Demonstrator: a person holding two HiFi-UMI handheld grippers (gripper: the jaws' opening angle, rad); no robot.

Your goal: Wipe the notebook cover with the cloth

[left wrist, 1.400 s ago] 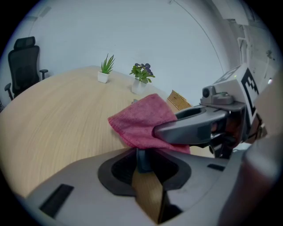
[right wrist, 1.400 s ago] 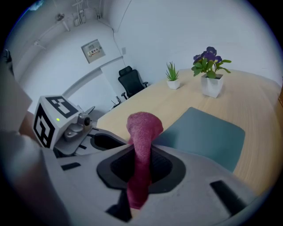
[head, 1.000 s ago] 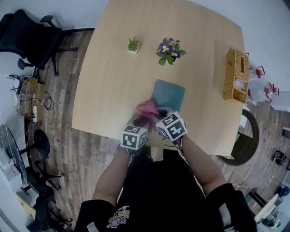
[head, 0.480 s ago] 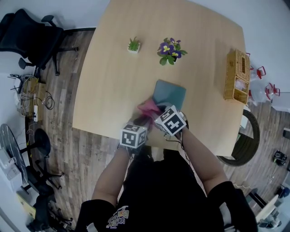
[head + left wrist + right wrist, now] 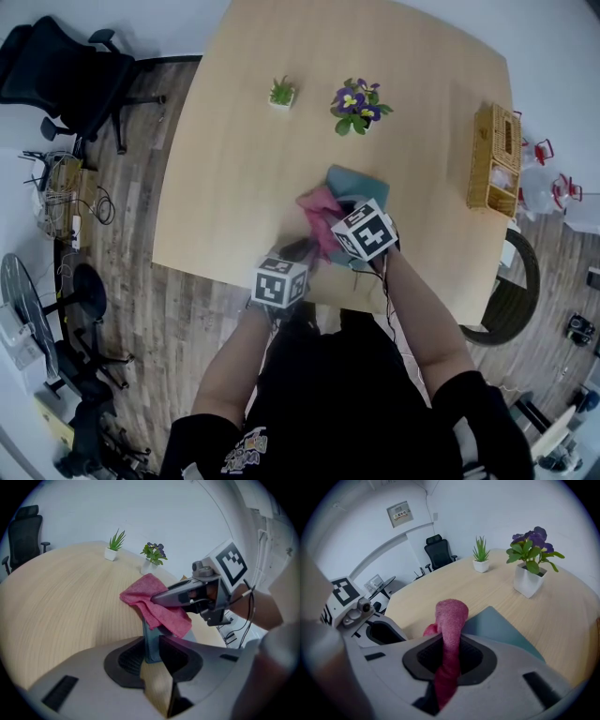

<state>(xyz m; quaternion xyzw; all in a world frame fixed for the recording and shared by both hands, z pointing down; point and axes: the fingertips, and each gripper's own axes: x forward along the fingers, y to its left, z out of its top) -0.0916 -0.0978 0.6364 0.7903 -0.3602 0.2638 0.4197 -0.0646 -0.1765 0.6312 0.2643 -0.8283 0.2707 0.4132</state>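
Where the teal notebook (image 5: 501, 627) lies on the light wooden table (image 5: 234, 169), toward the near edge and right of the middle, the pink cloth (image 5: 451, 616) is draped over its near left part. Your right gripper (image 5: 159, 599) has its jaws pinched on that cloth, and a bunched fold runs up between them and droops over the cover. Your left gripper (image 5: 153, 651) sits just near and left of the right one, jaws closed on the notebook's near edge, a teal strip showing between the pads. Whether that edge is lifted off the table cannot be told. Both grippers point down and away from you, close together. Farther off stand a small green plant (image 5: 281, 92) and, to its right, a purple-flowered plant (image 5: 356, 103), both in white pots. A wicker basket (image 5: 494, 159) rests at the table's right edge, and a black office chair (image 5: 56, 70) stands on the floor at the far left.
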